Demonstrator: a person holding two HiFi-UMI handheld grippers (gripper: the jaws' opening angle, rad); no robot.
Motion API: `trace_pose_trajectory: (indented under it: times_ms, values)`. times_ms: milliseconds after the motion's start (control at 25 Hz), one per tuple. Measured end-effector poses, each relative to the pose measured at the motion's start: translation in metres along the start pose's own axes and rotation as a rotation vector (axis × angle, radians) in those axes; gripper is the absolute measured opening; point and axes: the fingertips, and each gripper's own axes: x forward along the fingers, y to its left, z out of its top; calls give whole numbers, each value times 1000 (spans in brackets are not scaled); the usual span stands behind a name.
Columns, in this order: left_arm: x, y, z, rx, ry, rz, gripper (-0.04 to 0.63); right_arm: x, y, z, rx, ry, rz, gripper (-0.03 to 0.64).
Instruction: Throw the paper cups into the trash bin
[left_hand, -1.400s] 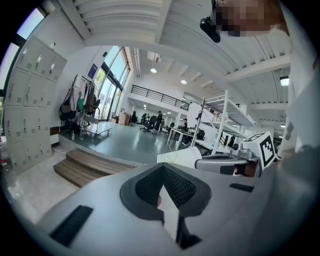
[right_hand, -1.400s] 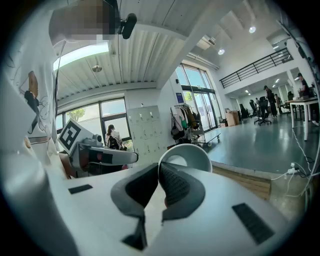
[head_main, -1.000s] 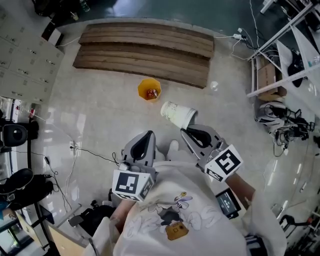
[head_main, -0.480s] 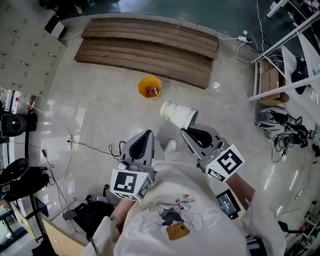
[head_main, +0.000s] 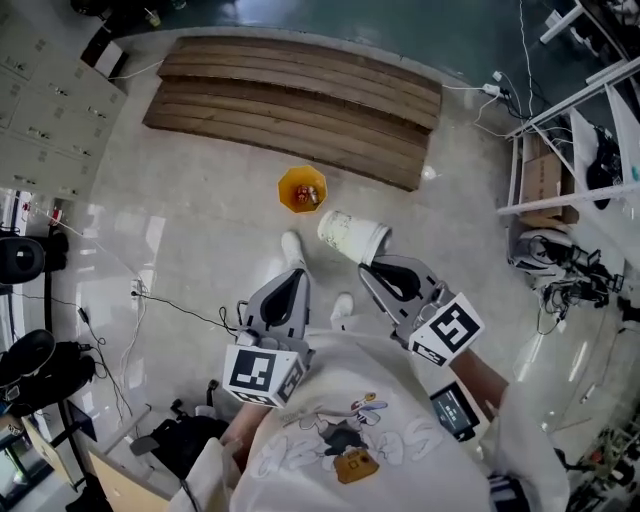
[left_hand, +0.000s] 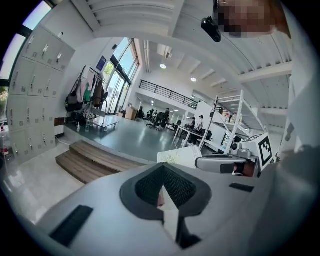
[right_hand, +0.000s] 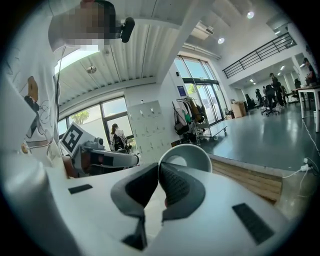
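A small orange trash bin stands on the pale floor, with something red inside. My right gripper is shut on the rim of a white paper cup, which lies on its side in the air just right of and short of the bin. In the right gripper view the cup's round rim shows pinched between the pads of the right gripper. My left gripper hangs lower left of the cup, shut with nothing in it. The left gripper view shows the left gripper closed and the cup to its right.
A low wooden step platform runs across the floor beyond the bin. A metal rack with clutter stands at the right. Cables and dark gear lie at the left. The person's shoe is beside the bin.
The view has advanced: the bin sits nearer to the cup and grippers, and a shoe has stepped forward beside the bin. Both grippers keep their grip and pose.
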Motion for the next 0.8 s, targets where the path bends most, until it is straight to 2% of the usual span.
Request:
trace_pose_trajectory:
  times_ms: [240, 480, 680, 800]
  values:
    - [54, 89, 47, -19, 19, -19, 6, 90, -43, 26, -18, 61, 45, 25]
    - [100, 164, 79, -35, 68, -59, 6, 162, -81, 46, -2, 110, 20, 25]
    - [140, 187, 76, -54, 121, -52, 6, 194, -119, 43, 30, 123, 37, 25]
    - [162, 209, 68, -84, 168, -11, 6, 222, -142, 33, 86, 131, 57, 25]
